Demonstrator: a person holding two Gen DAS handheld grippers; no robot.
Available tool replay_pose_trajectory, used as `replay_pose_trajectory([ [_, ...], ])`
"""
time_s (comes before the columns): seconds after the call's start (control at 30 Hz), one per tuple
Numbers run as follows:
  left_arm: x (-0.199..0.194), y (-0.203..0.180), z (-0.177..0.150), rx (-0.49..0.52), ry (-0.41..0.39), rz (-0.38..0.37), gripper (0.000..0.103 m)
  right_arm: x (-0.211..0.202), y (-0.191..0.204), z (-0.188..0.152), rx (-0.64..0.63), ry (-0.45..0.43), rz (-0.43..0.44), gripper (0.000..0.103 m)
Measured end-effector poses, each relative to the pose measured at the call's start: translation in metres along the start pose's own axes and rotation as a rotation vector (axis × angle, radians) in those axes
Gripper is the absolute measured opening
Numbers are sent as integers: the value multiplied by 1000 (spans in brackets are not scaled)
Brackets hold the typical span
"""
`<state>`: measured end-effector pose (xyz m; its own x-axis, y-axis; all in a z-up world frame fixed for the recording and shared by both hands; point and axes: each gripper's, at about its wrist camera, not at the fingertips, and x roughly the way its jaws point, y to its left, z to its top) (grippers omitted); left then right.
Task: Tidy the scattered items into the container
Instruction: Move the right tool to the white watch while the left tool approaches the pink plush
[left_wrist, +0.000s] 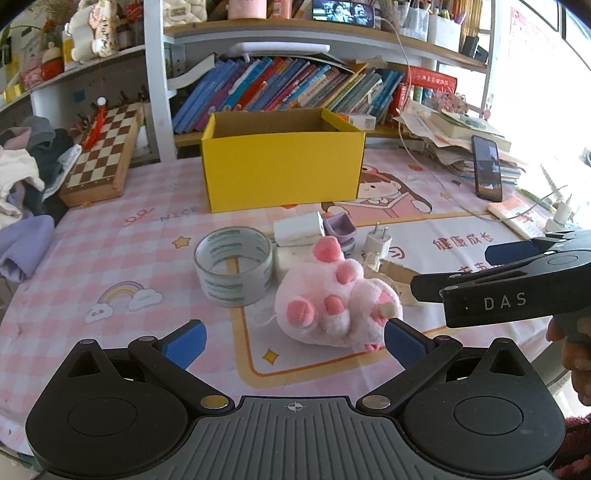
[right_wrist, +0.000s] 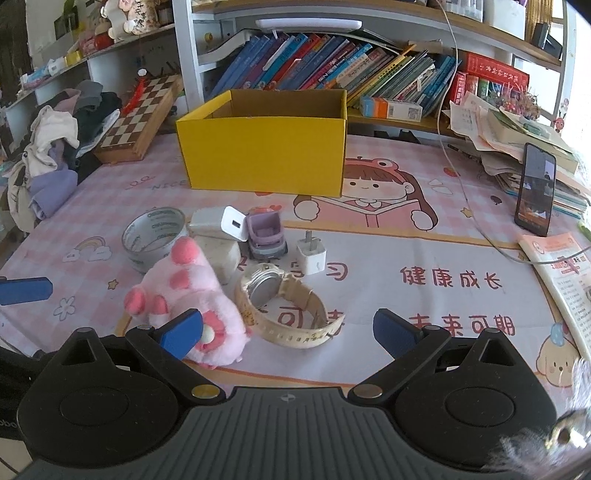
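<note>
An open yellow box (left_wrist: 282, 168) (right_wrist: 264, 155) stands at the back of the table. In front of it lie a tape roll (left_wrist: 233, 271) (right_wrist: 154, 236), a pink plush paw (left_wrist: 332, 295) (right_wrist: 184, 295), a white charger block (left_wrist: 298, 229) (right_wrist: 218, 223), a purple toy truck (left_wrist: 341, 229) (right_wrist: 265, 234), a small white plug (left_wrist: 377, 242) (right_wrist: 311, 254) and a beige watch (right_wrist: 288, 306). My left gripper (left_wrist: 293, 343) is open, its jaws just in front of the paw. My right gripper (right_wrist: 288, 332) is open around the watch, its left finger (right_wrist: 181, 330) against the paw.
A chessboard (left_wrist: 103, 155) and a clothes pile (left_wrist: 26, 173) are at the left. A phone (left_wrist: 487, 168) leans on stacked papers (right_wrist: 517, 147) at the right, with a cable (right_wrist: 469, 199) and a booklet (right_wrist: 561, 280). Bookshelves stand behind the box.
</note>
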<state>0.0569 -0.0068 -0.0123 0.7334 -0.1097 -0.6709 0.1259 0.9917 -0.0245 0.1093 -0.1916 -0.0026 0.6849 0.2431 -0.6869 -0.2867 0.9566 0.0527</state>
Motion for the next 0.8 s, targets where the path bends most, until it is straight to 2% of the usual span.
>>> replay_pose_trajectory([
  [0.3, 19, -7, 7, 26, 27, -17, 103, 20, -8, 11, -6, 32, 16, 101],
  [0.5, 34, -12, 10, 48, 56, -28, 103, 36, -13, 16, -5, 70, 38, 97],
  [0.8, 54, -23, 13, 121, 97, -45, 103, 62, -19, 24, -2, 134, 77, 96],
])
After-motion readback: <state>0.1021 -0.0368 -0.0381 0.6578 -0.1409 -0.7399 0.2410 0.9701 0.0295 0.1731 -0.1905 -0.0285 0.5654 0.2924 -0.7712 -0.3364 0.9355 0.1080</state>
